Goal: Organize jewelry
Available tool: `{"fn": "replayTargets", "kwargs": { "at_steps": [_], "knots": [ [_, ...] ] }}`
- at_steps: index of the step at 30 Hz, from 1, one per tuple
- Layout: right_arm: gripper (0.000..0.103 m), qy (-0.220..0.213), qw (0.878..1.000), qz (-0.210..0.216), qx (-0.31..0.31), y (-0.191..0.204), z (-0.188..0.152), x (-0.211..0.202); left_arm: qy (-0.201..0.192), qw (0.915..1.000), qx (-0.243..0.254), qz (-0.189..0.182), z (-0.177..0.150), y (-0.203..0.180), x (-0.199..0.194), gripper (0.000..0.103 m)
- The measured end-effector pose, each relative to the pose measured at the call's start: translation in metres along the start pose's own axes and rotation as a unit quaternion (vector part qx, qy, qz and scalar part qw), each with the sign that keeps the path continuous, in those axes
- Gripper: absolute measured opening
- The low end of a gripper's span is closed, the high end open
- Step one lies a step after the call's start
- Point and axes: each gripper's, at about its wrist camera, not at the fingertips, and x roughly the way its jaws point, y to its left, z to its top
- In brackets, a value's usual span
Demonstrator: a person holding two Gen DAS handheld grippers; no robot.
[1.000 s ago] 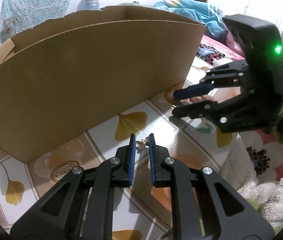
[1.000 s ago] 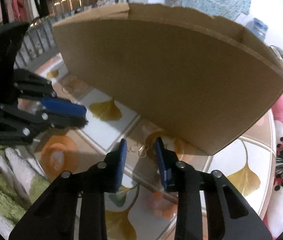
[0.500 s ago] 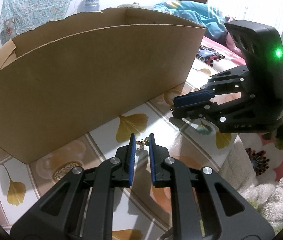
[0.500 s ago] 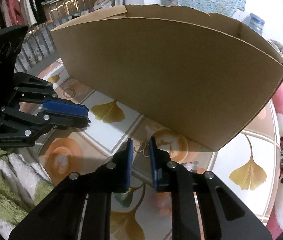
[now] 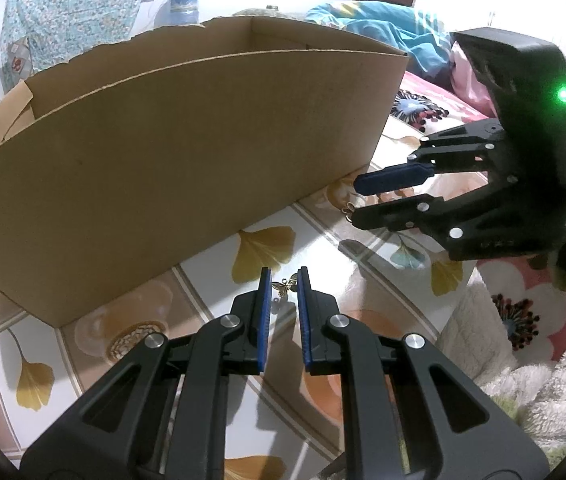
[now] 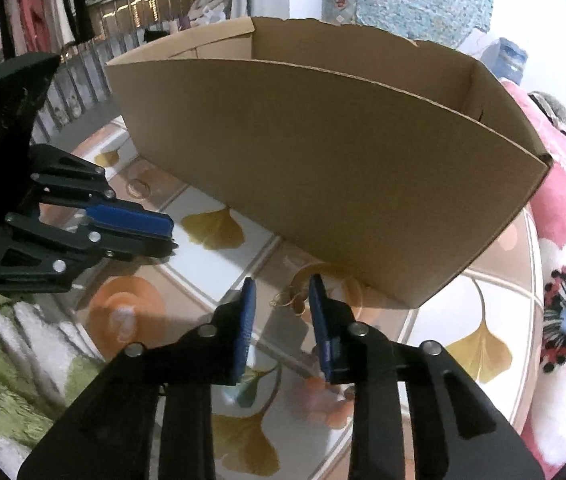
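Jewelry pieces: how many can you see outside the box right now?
2: a butterfly charm in the left claw, and hoop earrings between the right claw's pads. The box may hide more.

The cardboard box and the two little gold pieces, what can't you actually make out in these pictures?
- Cardboard box floor and contents: hidden in both views by its near wall.
- Butterfly charm at the left gripper: too small to tell what hangs beneath.
- Gold earring at the right gripper: blurred; its shape is unclear, and so is any pad contact.
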Motion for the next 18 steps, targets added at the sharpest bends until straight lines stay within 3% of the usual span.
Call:
{"fn": "replayTargets", "kwargs": {
  "at_steps": [4, 8, 9, 15, 18],
  "knots": [
    [0.028, 0.029, 0.999, 0.011, -0.011, -0.005, 0.001, 0.010, 0.000, 1.0000, -0.001, -0.001, 0.000, 0.000, 0.000, 0.012],
    [0.026, 0.034, 0.999, 0.024, -0.014, -0.009, 0.002, 0.008, 0.000, 1.0000, -0.003, -0.002, 0.000, 0.001, 0.000, 0.012],
    [0.019, 0.036, 0.999, 0.024, -0.015, -0.010, 0.002, 0.007, 0.000, 1.0000, -0.003, -0.002, 0.000, 0.001, 0.001, 0.012],
    [0.019, 0.035, 0.999, 0.030, 0.000, -0.013, 0.004, 0.008, 0.000, 1.0000, -0.005, -0.004, -0.001, 0.002, 0.001, 0.012],
    [0.001, 0.033, 0.999, 0.032, 0.008, -0.012, 0.005, 0.008, 0.000, 1.0000, -0.005, -0.002, -0.001, 0.002, 0.001, 0.012]
  ]
}}
